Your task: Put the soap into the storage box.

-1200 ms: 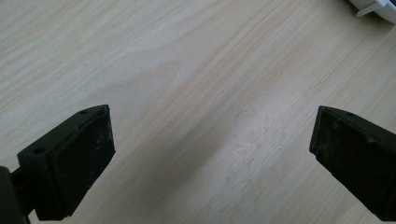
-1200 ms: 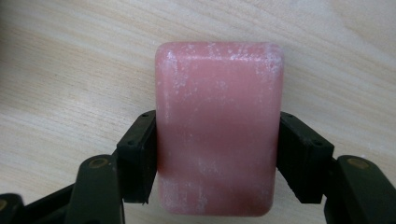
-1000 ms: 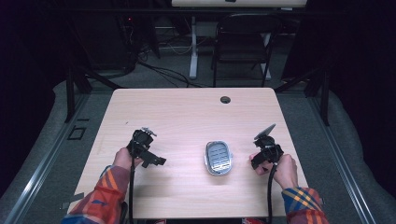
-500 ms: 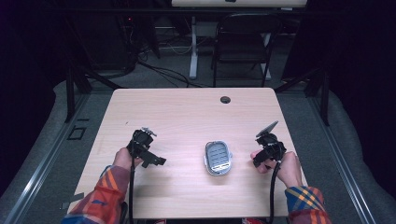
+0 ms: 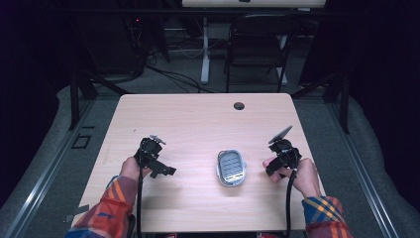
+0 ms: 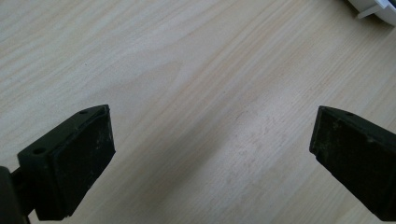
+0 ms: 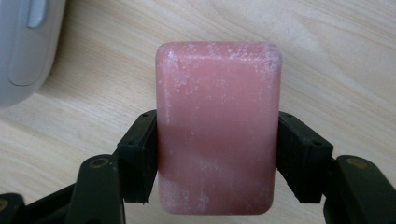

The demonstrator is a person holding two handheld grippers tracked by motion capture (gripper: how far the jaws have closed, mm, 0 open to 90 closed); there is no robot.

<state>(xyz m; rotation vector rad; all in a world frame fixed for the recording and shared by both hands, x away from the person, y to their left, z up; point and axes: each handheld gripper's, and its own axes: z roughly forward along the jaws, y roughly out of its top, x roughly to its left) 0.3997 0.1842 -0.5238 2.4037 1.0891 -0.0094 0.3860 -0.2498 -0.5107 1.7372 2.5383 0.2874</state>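
1. Right gripper (image 7: 217, 154) fingers (image 7: 140, 156): black pads clamped on the two long sides of a pink soap bar (image 7: 217, 135), bar standing up between them.
2. Left gripper (image 6: 210, 163) fingers (image 6: 79, 161): spread wide, nothing between them but bare wood.
3. Soap: rounded rectangular block, waxy, dusted with whitish bloom. Held above the tabletop (image 5: 198, 124) near its right edge.
4. Soap dish (image 5: 231, 167): grey-white plastic, oval, ribbed insert. Sits toward the near edge, right of centre, between the two grippers.
5. Step in hand, as I judge it — soap carried, not yet placed.
6. Next move likely calls for shifting the bar leftward over the dish, lowering it flat onto the ribs — then releasing.
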